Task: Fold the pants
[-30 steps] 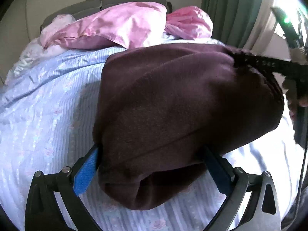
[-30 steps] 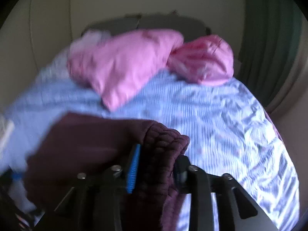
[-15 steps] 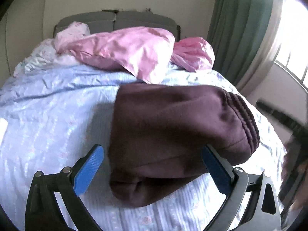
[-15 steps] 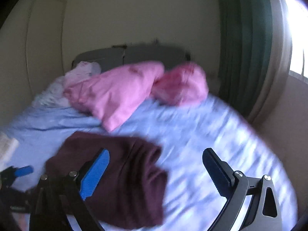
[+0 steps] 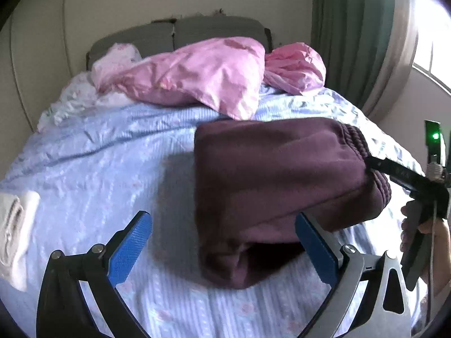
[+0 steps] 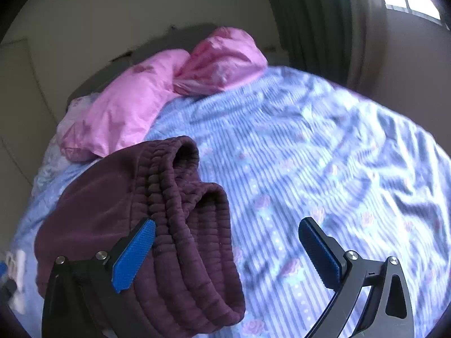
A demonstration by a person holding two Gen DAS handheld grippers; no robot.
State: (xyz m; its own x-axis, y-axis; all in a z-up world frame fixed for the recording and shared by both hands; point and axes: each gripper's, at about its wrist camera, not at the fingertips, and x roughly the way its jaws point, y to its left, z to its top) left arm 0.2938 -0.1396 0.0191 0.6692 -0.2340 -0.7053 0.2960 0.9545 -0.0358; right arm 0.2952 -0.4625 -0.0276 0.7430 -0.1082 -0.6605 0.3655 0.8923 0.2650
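The dark maroon pants (image 5: 276, 186) lie folded in a thick bundle on the blue striped bedspread (image 5: 112, 163). My left gripper (image 5: 222, 250) is open, its blue pads on either side of the bundle's near end, holding nothing. In the right wrist view the pants (image 6: 157, 225) show their ribbed waistband, folded double. My right gripper (image 6: 228, 256) is open; its left pad rests against the waistband and its right pad is over bare bedspread (image 6: 324, 169). The right gripper also shows in the left wrist view (image 5: 400, 174), one finger touching the waistband end.
Pink pillows (image 5: 203, 76) and a white floral one (image 5: 118, 56) lie at the head of the bed by a grey headboard (image 5: 180, 33). Green curtains (image 5: 352, 33) and a window are on the right. A white folded cloth (image 5: 14, 231) lies at the left edge.
Both grippers have opened and let go of the pants, which now rest folded on the bed. The left gripper has drawn back; the right gripper has come back beside the waistband.
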